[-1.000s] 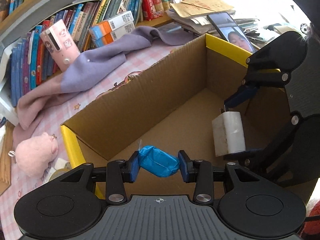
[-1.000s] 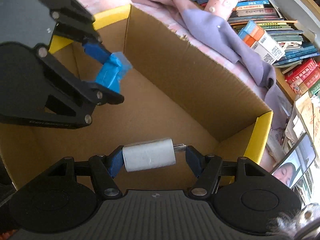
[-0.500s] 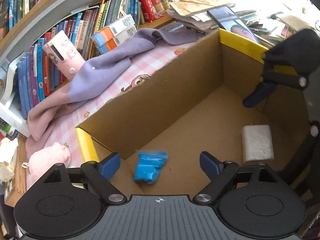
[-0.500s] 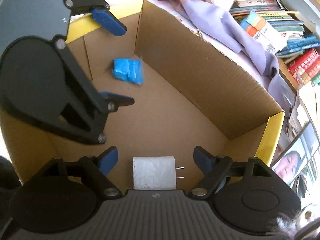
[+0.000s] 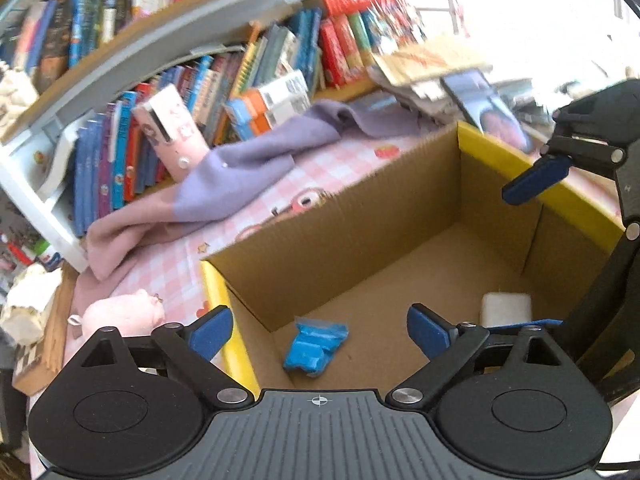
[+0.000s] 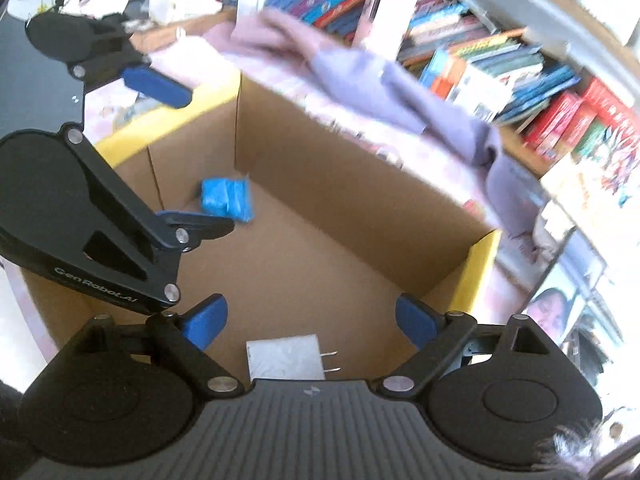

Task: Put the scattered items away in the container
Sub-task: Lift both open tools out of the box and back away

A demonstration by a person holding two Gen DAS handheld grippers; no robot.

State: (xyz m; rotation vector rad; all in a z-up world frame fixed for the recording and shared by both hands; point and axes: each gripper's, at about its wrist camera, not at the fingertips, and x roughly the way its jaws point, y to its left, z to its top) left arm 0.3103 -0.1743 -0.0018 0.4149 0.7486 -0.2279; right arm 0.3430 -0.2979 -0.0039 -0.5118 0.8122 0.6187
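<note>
A cardboard box [image 5: 340, 232] with yellow rim flaps stands open on a pink checked cloth. On its floor near a corner lies a crumpled blue packet [image 5: 316, 346], loose. My left gripper [image 5: 320, 332] hangs above it, jaws opening wide, pads touching nothing. A white plug charger [image 6: 286, 358] lies flat on the box floor [image 6: 304, 264] under my right gripper [image 6: 310, 322]. Its jaws are opening too, with nothing gripped. The right wrist view also shows the blue packet [image 6: 226, 200] and the left gripper [image 6: 208, 164]. The charger [image 5: 506, 310] and a right finger [image 5: 534, 176] appear in the left wrist view.
A lilac and pink cloth [image 5: 240, 176] drapes beside the box. A pink plush toy [image 5: 120, 314] lies at the box's left end. A pink case [image 5: 172, 132] leans on a row of books [image 5: 280, 76]. A screen [image 5: 488, 108] and papers sit behind.
Both grippers went from shut to wide open and rose. The blue packet dropped from the left jaws and the charger from the right jaws; both now lie on the box floor.
</note>
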